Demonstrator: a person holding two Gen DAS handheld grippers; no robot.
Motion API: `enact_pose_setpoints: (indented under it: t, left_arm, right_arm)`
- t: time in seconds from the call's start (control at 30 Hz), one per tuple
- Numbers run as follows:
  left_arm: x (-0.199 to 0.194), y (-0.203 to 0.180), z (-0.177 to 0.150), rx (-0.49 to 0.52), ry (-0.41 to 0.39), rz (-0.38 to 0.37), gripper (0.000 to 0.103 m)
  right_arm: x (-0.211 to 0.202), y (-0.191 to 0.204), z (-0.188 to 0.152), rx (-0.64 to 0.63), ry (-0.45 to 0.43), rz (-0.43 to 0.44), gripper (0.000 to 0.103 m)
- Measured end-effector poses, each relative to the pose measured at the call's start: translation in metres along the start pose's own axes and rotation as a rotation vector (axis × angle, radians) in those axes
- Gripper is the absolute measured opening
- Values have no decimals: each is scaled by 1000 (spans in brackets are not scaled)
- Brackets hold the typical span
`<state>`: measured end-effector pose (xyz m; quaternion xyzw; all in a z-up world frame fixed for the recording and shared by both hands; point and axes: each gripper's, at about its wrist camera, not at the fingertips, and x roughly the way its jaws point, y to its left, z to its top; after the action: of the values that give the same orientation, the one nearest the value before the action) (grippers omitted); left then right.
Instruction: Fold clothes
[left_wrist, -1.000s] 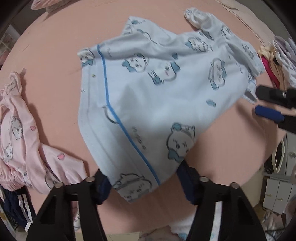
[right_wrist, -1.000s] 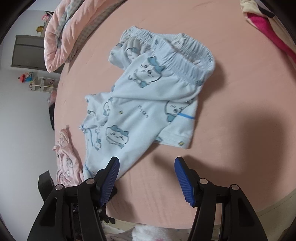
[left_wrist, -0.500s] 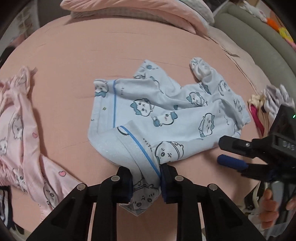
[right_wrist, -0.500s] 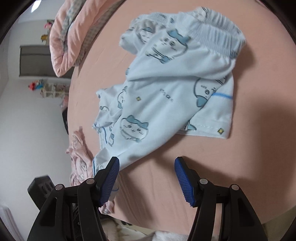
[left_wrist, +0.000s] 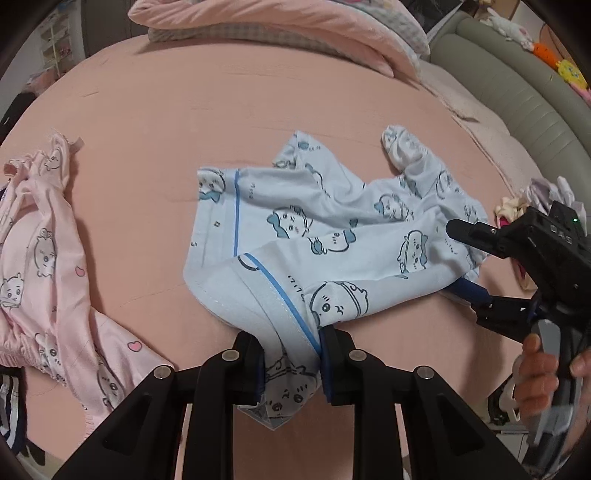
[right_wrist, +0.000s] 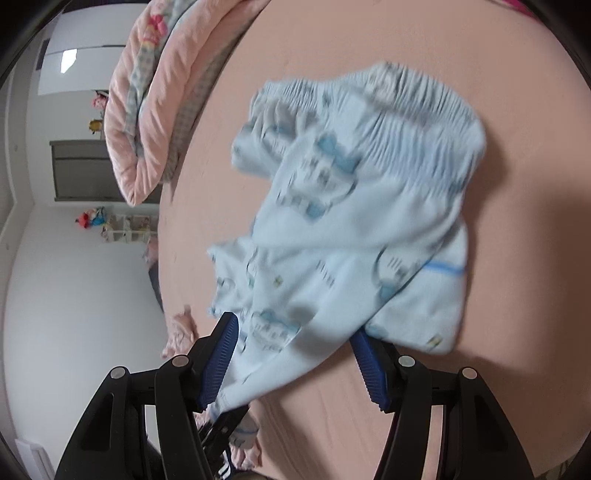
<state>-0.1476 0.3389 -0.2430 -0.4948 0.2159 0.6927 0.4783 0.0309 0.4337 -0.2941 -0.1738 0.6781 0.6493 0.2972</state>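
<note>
1. Left wrist view: the left gripper (left_wrist: 290, 363) pinches a hem corner of the light-blue pyjama shorts (left_wrist: 332, 236) (cartoon print), which lie crumpled on the pink bed (left_wrist: 147, 122).
2. Right wrist view: the right gripper (right_wrist: 295, 360) stands spread, the shorts' edge between its fingers, unclamped.

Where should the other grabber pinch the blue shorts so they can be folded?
I'd pinch the blue shorts at the ruffled waistband edge, coming in low along the bed from the right gripper's side. That edge looks thick and bunched, so it's probably easy to catch.
</note>
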Motion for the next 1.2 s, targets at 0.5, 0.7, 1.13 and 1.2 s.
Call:
enact_pose_setpoints:
  t: [0.5,0.7,1.13,1.2]
  left_arm:
    - [15,1,1,-21,54,43,20]
    - [15,0,1,-19,53,56,20]
    - [-14,-1,10,-44,-93,-19,19]
    - [-17,3,11,-67,-93,-38,19]
  right_arm:
    - [-17,-13,29,46,-90,34,61]
    - [-14,-1,29,-82,-103,-78,21]
    - [-31,37,21,-248,-59,-59,10]
    - [-33,43,21,-269,-56,-63,10]
